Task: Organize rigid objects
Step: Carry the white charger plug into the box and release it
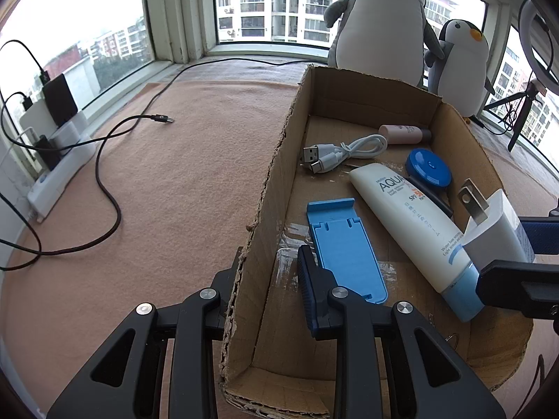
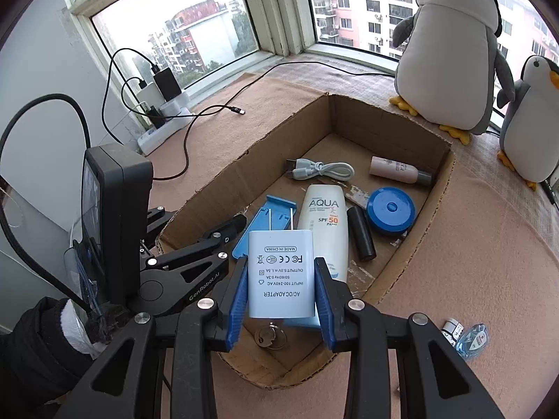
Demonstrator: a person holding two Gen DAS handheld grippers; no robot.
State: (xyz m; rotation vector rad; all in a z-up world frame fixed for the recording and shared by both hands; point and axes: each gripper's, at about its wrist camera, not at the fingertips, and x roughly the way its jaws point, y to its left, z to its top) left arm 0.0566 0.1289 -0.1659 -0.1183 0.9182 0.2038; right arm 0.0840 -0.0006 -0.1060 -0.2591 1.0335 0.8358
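Right gripper clamps white rectangular AC/DC adapter above brown cardboard box.
Left gripper straddles box wall; jaws apart, apparently not gripping.

the white adapter between the right gripper's fingers reads "made in china", "ac/dc adapter", "input:100-240v ac". just beyond it, the white tube reads "aqua", "spf 50". the left gripper's arm reads "genrobot.ai".
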